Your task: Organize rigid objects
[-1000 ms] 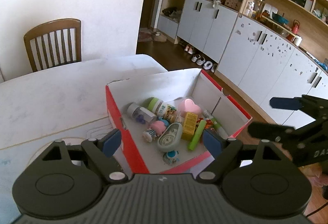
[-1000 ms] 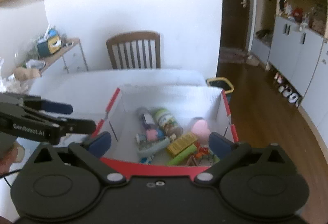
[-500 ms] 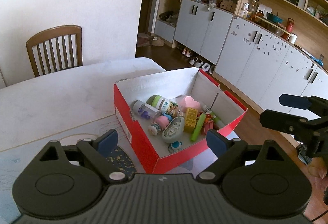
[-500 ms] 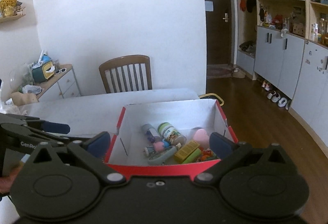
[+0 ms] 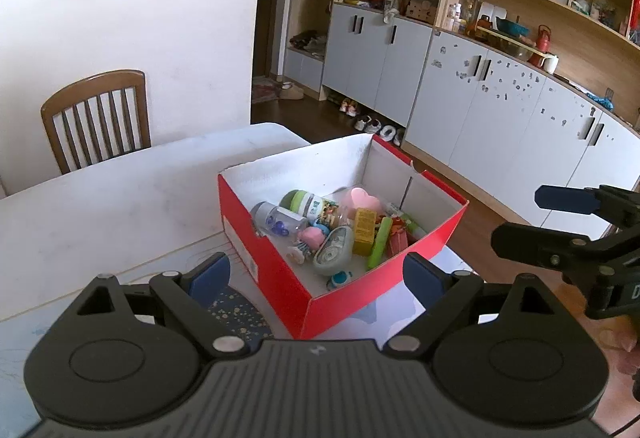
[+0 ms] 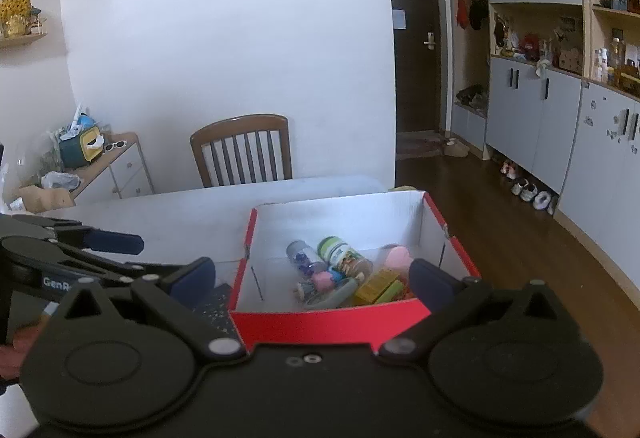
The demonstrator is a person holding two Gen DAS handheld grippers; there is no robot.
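- Left wrist view: red box (image 5: 280, 290) on the table (image 5: 100, 205), small items heaped inside, none outside; sorting looks nearly done.
- Left gripper (image 5: 316, 274) and right gripper (image 6: 312, 274): jaws apart, empty.

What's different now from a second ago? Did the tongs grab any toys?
No toys were grabbed. Both tongs, the left tongs and the right tongs, backed away from the red cardboard box, so it looks smaller and farther off in both views. Both stayed open and empty. The box kept its place on the white table, and the green-capped bottle and pink heart inside did not shift.
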